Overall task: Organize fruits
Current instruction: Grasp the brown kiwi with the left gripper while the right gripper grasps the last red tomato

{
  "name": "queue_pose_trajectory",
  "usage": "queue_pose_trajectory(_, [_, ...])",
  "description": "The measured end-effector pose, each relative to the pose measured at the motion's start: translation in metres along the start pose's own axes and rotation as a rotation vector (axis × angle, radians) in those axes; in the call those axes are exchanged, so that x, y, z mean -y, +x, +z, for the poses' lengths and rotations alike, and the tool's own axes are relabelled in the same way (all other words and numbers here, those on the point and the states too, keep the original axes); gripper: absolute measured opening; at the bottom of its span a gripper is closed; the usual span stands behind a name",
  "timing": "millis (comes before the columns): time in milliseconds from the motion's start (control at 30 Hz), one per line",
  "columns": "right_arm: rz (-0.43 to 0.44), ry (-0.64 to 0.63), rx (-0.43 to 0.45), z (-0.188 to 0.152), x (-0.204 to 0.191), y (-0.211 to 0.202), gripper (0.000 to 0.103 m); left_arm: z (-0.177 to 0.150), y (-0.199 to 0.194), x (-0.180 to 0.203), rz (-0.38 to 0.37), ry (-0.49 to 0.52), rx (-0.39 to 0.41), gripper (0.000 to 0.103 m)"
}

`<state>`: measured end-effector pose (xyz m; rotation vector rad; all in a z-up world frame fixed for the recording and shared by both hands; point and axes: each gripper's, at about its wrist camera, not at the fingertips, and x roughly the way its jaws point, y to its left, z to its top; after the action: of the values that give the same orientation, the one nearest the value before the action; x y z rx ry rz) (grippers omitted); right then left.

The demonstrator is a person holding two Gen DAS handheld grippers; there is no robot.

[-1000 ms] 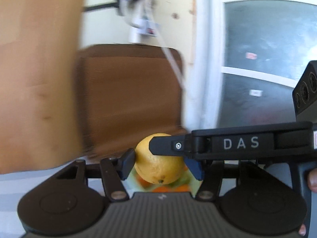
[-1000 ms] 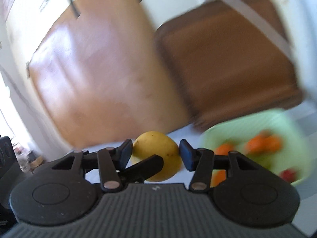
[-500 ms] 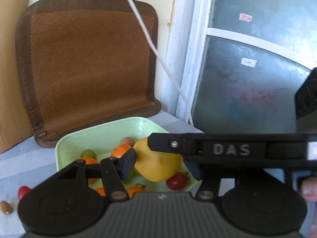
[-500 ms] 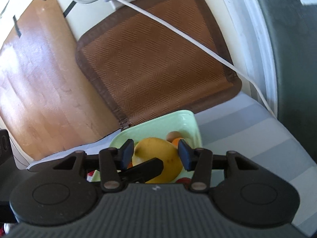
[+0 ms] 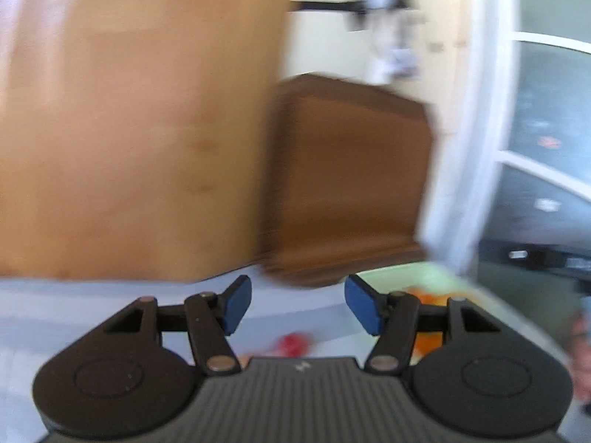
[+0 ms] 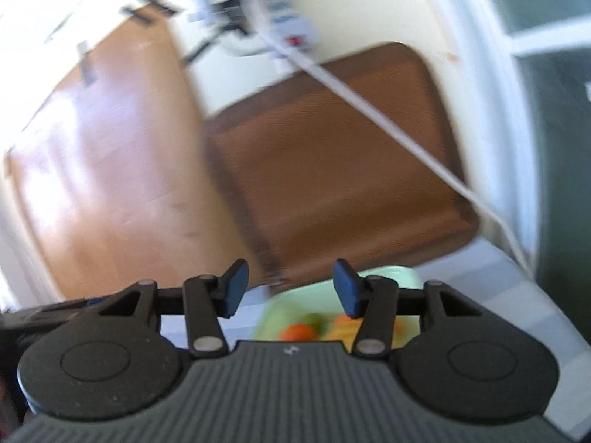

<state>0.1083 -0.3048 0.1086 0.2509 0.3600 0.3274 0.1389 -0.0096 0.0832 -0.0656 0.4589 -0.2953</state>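
Both views are motion-blurred. My left gripper (image 5: 298, 308) is open and empty; a small red fruit (image 5: 291, 343) lies on the cloth below it, and the pale green dish (image 5: 402, 273) with orange fruit (image 5: 430, 301) is to its right. My right gripper (image 6: 290, 291) is open and empty above the near edge of the green dish (image 6: 391, 275), which holds orange fruits (image 6: 299, 332) and something yellow (image 6: 343, 330). The yellow fruit is in neither gripper.
A brown woven mat (image 6: 340, 170) and a wooden board (image 5: 136, 122) lean on the wall behind the dish. A white cable (image 6: 399, 136) hangs across the mat. A window frame (image 5: 476, 147) stands at the right. The table has a pale striped cloth (image 6: 476, 277).
Both grippers opened and let go of the yellow fruit over the green dish, then drew back and left. The left gripper now looks at the board and mat.
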Motion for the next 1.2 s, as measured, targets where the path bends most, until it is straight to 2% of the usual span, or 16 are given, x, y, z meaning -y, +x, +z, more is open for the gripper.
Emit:
queue_pose_trajectory(67, [0.040,-0.063,-0.042,-0.006,-0.026,0.014,0.040,-0.011,0.003,-0.017,0.029,-0.007,-0.035,0.057])
queue_pose_trajectory(200, [0.065,-0.209,-0.192,-0.025,-0.074,0.064,0.025,-0.032,0.021,-0.018,0.013,0.060,-0.095,0.057])
queue_pose_trajectory(267, [0.063,-0.238,-0.291,-0.032,-0.083,0.097,0.025,-0.040,0.034,-0.011,0.001,0.117,-0.118,0.057])
queue_pose_trajectory(367, [0.014,-0.249,-0.408,-0.041,-0.085,0.140,0.028,-0.048,0.049,-0.005,-0.013,0.168,-0.142,0.058])
queue_pose_trajectory(433, [0.023,-0.238,-0.463,-0.044,-0.085,0.158,0.028,-0.052,0.057,-0.004,-0.020,0.186,-0.151,0.059])
queue_pose_trajectory(533, [0.004,-0.269,-0.493,-0.051,-0.093,0.171,0.033,-0.051,0.071,-0.007,-0.032,0.170,-0.175,0.057])
queue_pose_trajectory(633, [-0.031,-0.290,-0.533,-0.055,-0.091,0.185,0.033,-0.049,0.080,-0.011,-0.040,0.165,-0.195,0.051])
queue_pose_trajectory(700, [-0.045,-0.296,-0.552,-0.057,-0.089,0.193,0.034,-0.050,0.084,-0.012,-0.030,0.164,-0.218,0.037])
queue_pose_trajectory(767, [-0.023,-0.269,-0.578,-0.058,-0.084,0.197,0.034,-0.054,0.087,-0.017,0.015,0.159,-0.222,0.023])
queue_pose_trajectory(800, [-0.010,-0.259,-0.590,-0.060,-0.084,0.197,0.032,-0.054,0.086,-0.020,0.013,0.138,-0.225,0.023])
queue_pose_trajectory(900, [-0.003,-0.261,-0.578,-0.061,-0.088,0.186,0.031,-0.053,0.078,-0.032,-0.039,0.060,-0.226,0.023])
queue_pose_trajectory(1000, [0.009,-0.260,-0.508,-0.055,-0.096,0.165,0.031,-0.055,0.060,-0.029,-0.041,0.061,-0.201,0.023])
queue_pose_trajectory(1200, [0.052,-0.274,-0.381,-0.058,-0.101,0.087,0.031,-0.064,0.011,-0.011,-0.093,0.072,-0.162,0.023])
